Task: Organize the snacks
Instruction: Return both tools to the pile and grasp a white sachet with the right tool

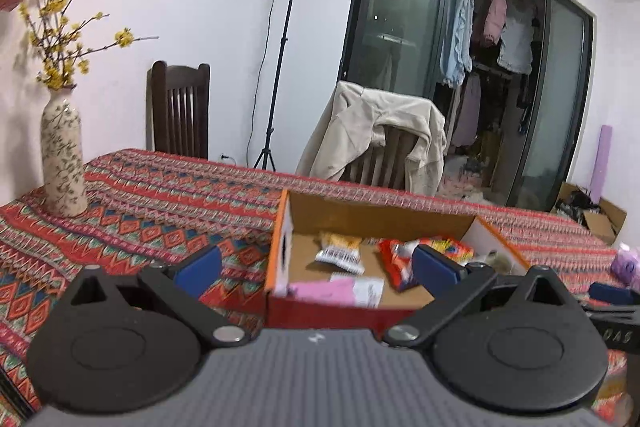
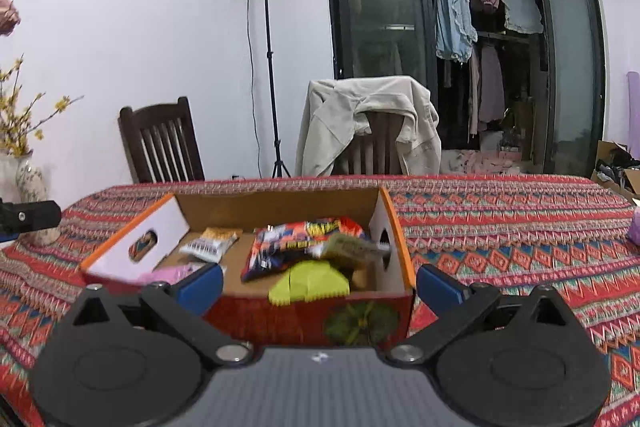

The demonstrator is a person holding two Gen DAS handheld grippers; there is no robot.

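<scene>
Standing at far left on patterned worktop (image 1: pixel 160 203): floral vase (image 1: pixel 62 151) with yellow sprigs. Left gripper (image 1: pixel 316 267) jaws spread wide, grasping nothing, straddling near-left corner of open cardboard box (image 1: pixel 280 247). Inside box, left to right: pink packet (image 1: pixel 324 289) by near wall; yellow barcode packet (image 1: pixel 340 247); red snack bag (image 2: pixel 304 241); lime-green packet (image 2: pixel 308 283) at near-right. Right gripper (image 2: pixel 320 283) jaws likewise released, empty, flanking box's near wall. Behind worktop: dark chair (image 2: pixel 160 143), light stand (image 2: pixel 266 59), jacket-draped chair (image 2: pixel 372 125).
</scene>
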